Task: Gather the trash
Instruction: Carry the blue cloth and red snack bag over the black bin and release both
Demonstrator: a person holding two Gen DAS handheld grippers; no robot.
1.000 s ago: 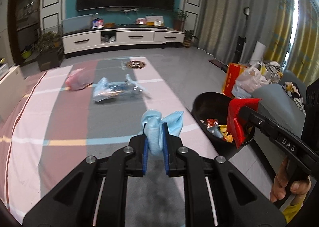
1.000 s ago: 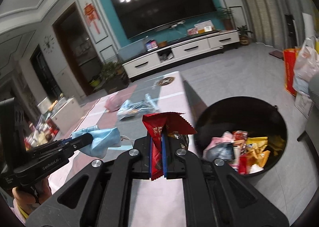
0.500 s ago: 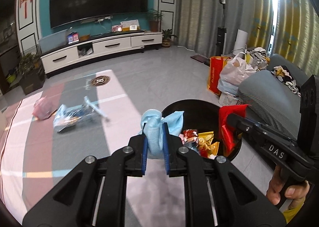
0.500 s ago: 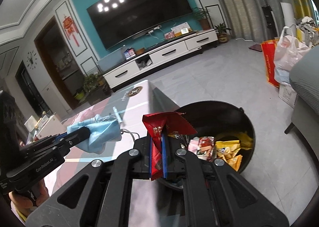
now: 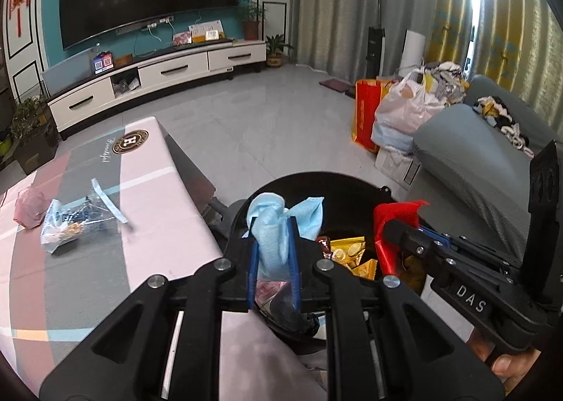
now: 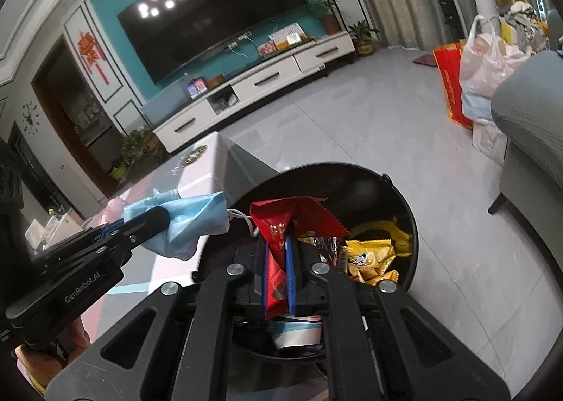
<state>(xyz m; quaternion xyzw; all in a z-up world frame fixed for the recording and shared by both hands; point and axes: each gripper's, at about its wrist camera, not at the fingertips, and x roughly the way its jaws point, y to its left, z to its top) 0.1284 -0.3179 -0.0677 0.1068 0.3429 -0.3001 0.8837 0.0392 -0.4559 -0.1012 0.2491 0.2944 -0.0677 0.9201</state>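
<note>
My left gripper (image 5: 273, 225) is shut on a crumpled light-blue face mask (image 5: 271, 221), held over the near rim of the black trash bin (image 5: 337, 182). In the right wrist view the same mask (image 6: 190, 221) hangs at the bin's left edge. My right gripper (image 6: 278, 242) is shut on a red snack wrapper (image 6: 281, 225) above the black trash bin (image 6: 352, 179), which holds yellow and silver wrappers (image 6: 369, 256). The red wrapper (image 5: 394, 218) also shows at the right of the left wrist view. On the table lie a clear plastic bag (image 5: 77, 221) and a pink crumpled bag (image 5: 30, 207).
The pink-and-grey table (image 5: 147, 196) ends right beside the bin. A grey sofa (image 5: 468, 161) stands to the right, with a red bag (image 5: 366, 112) and a white plastic bag (image 5: 404, 112) on the floor behind it. A white TV cabinet (image 5: 158, 77) lines the far wall.
Both grippers have swung right and slightly down from over the table to over the bin, each keeping hold of its piece of trash. The bin now fills the middle of both views.
</note>
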